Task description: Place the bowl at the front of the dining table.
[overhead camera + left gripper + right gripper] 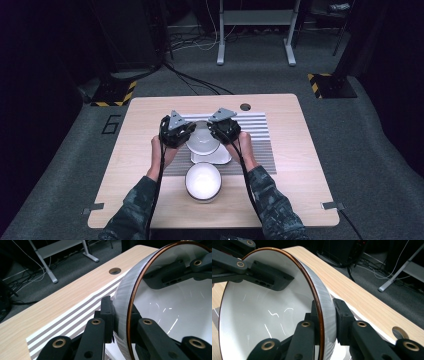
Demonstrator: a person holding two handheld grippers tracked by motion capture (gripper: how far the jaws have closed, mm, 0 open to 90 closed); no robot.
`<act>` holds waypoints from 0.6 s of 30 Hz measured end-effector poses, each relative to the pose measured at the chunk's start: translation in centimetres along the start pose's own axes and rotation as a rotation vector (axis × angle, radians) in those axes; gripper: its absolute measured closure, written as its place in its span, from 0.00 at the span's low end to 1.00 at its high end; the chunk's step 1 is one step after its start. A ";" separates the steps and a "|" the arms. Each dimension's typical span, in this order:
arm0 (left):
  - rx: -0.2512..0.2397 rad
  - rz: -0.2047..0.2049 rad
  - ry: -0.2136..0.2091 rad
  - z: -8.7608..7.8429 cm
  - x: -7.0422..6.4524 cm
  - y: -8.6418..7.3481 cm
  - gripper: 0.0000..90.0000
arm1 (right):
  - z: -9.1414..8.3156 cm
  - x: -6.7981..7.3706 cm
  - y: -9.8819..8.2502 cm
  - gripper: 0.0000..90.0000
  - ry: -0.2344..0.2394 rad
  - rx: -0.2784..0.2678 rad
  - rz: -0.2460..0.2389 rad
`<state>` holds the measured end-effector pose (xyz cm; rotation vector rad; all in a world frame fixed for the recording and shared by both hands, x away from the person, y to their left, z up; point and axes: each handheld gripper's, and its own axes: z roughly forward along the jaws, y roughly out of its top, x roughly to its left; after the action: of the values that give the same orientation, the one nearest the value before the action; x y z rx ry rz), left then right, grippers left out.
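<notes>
Black jaws of my left gripper are clamped on the rim of the bowl, one pad outside on the grey ribbed wall, the other inside on the white glaze. My right gripper pinches the opposite side of the same rim in the same way, so the bowl hangs between the two, tipped up on edge over the striped mat.

From the high view, both grippers hold it above a white square dish on the mat, and a second bowl sits on the bare wood of the table just nearer to me.

I judge this bowl to be glazed ceramic: stiff, fairly heavy for its size, and breakable if it drops or knocks the dish below. The glaze looks slick (those bright streaks inside are reflections), so the pads have little to bite on apart from the ribbed outer wall. The copper-coloured rim line marks where the wall is thin enough to fit between the jaws, and that is the only sensible place to grip. Two holds on opposite sides stop it from swinging; with one alone it would likely pivot. Setting it down should be slow and level, both hands letting go together.
</notes>
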<state>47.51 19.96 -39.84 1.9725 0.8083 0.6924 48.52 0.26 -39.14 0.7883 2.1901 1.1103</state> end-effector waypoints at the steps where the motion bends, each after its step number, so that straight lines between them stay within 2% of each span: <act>1: 0.004 -0.002 -0.004 0.2 0.0 0.0 0.91 | 0.1 -0.2 -0.1 0.88 0.003 0.002 0.005; 18: 0.066 -0.044 -0.021 2.3 0.9 -1.0 0.91 | 2.4 -1.0 -1.1 0.88 0.030 0.058 0.040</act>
<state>49.49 19.87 -41.63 2.0112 0.8694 0.6258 50.59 0.28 -41.07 0.8489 2.2501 1.0889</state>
